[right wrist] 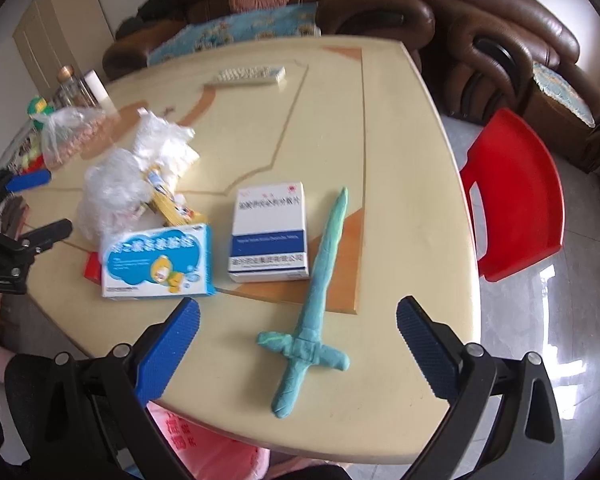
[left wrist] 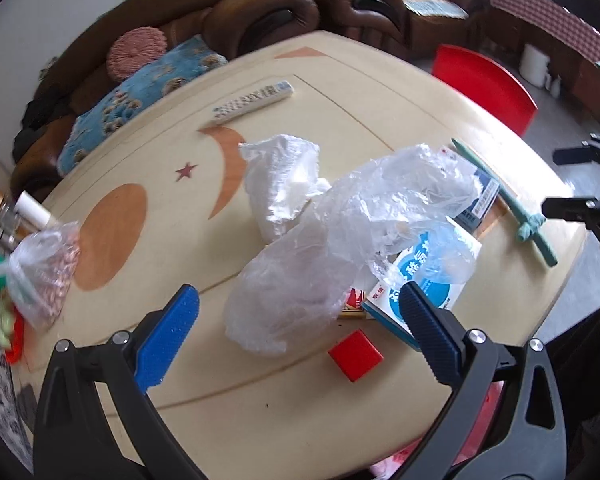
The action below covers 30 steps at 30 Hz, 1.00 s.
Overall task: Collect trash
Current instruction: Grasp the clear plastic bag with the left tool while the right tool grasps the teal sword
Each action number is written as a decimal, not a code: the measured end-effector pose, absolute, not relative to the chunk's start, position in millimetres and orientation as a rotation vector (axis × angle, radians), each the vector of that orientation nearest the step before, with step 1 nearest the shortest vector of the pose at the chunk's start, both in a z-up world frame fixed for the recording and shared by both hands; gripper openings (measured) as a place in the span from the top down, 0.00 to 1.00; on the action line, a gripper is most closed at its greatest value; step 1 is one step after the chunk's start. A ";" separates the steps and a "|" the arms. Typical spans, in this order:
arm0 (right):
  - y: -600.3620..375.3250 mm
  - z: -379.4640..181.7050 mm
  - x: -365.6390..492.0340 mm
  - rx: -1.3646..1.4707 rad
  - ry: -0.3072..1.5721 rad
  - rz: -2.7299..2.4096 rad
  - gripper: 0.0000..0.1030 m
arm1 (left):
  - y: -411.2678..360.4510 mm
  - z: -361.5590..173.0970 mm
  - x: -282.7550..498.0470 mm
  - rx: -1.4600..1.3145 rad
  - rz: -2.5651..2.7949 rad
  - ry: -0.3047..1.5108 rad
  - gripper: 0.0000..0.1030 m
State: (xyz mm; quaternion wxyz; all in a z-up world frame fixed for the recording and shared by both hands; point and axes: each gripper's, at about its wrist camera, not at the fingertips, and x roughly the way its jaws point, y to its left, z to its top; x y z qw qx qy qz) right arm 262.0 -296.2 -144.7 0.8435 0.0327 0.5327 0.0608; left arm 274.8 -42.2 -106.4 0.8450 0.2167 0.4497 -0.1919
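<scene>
The left tongs (left wrist: 300,312) are held wide open above the cream surface (left wrist: 340,92), nothing being gripped, and a crumpled clear plastic bag (left wrist: 320,264) is seen between the two blue pads, lying on the surface. Taking that bag as the landmark, a second crumpled white bag (left wrist: 280,184) is found just behind it and touching it, a blue-and-white medicine box (left wrist: 424,280) is partly covered by its right edge, and a small red block (left wrist: 356,354) lies just in front of it. A white remote control (left wrist: 252,102) is placed well behind the bag, near the far edge, while a knotted bag of pinkish pieces (left wrist: 44,268) (the contents cannot be made out) sits far to its left. The right tongs (right wrist: 298,330) are likewise spread open and empty, held over a green toy sword (right wrist: 316,300) that lies well to the right of the bag. Between sword and bag a white box with a dark blue band (right wrist: 269,234) is laid flat. A red chair (right wrist: 516,196) stands beyond the surface's right edge.
</scene>
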 end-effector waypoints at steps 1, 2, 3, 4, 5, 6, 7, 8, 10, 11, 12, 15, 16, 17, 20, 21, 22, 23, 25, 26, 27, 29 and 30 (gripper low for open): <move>-297.8 -148.0 265.4 0.080 1.140 0.133 0.07 | -43.0 -108.3 278.1 0.462 -0.415 0.953 0.05; -300.2 -152.2 269.2 0.099 1.160 0.140 0.12 | -43.4 -109.1 280.2 0.463 -0.420 0.959 0.05; -302.9 -156.4 273.5 0.117 1.185 0.143 0.16 | -43.3 -111.0 284.2 0.463 -0.423 0.967 0.05; -305.7 -160.9 277.5 0.128 1.212 0.138 0.23 | -42.7 -113.0 287.4 0.461 -0.430 0.977 0.05; -308.3 -164.6 281.2 0.131 1.231 0.131 0.29 | -42.2 -114.7 290.1 0.458 -0.439 0.986 0.05; -310.3 -166.9 283.7 0.131 1.249 0.121 0.32 | -41.9 -116.8 293.2 0.453 -0.452 0.996 0.05; -312.1 -170.6 286.8 0.145 1.266 0.123 0.34 | -41.5 -118.7 295.5 0.452 -0.458 1.004 0.05; -311.7 -172.5 288.5 0.156 1.276 0.131 0.34 | -41.3 -120.2 297.0 0.455 -0.461 1.008 0.05; -309.7 -178.9 291.9 0.165 1.312 0.146 0.34 | -40.0 -122.4 300.0 0.456 -0.476 1.015 0.05; -309.4 -181.0 292.0 0.169 1.326 0.151 0.34 | -39.0 -122.8 301.2 0.449 -0.496 1.020 0.05; -307.5 -182.8 292.5 0.172 1.337 0.153 0.34 | -39.3 -122.8 301.0 0.444 -0.508 1.019 0.05; -303.2 -189.4 295.4 0.164 1.372 0.155 0.36 | -39.4 -123.4 303.4 0.448 -0.534 1.012 0.05; -301.7 -191.6 296.1 0.160 1.378 0.149 0.36 | -39.7 -123.7 303.7 0.449 -0.543 1.011 0.05; -300.4 -193.2 298.5 0.157 1.383 0.144 0.36 | -40.0 -124.1 303.8 0.451 -0.551 1.011 0.05; -297.9 -194.2 302.3 0.157 1.391 0.137 0.36 | -41.8 -126.9 305.7 0.475 -0.546 1.007 0.05; -297.4 -194.5 302.5 0.153 1.393 0.132 0.36 | -41.7 -127.0 306.4 0.475 -0.552 1.005 0.05; -295.9 -195.0 302.6 0.141 1.396 0.127 0.36 | -41.4 -127.0 306.6 0.473 -0.556 1.005 0.05; -293.7 -195.2 302.9 0.123 1.398 0.122 0.37 | -41.5 -126.7 307.1 0.474 -0.557 1.001 0.05; -287.9 -194.5 306.1 0.091 1.405 0.096 0.43 | -41.0 -127.0 308.9 0.479 -0.551 1.007 0.05; -284.3 -194.4 307.6 0.080 1.409 0.085 0.46 | -40.8 -127.2 311.5 0.475 -0.542 1.020 0.06; -283.2 -194.1 308.6 0.073 1.411 0.077 0.47 | -39.6 -127.7 314.7 0.468 -0.544 1.026 0.12; -281.7 -194.5 311.9 0.061 1.416 0.062 0.54 | -38.2 -128.6 318.9 0.438 -0.560 1.059 0.23; -280.6 -194.4 313.0 0.052 1.419 0.052 0.55 | -37.3 -129.9 321.2 0.421 -0.563 1.080 0.27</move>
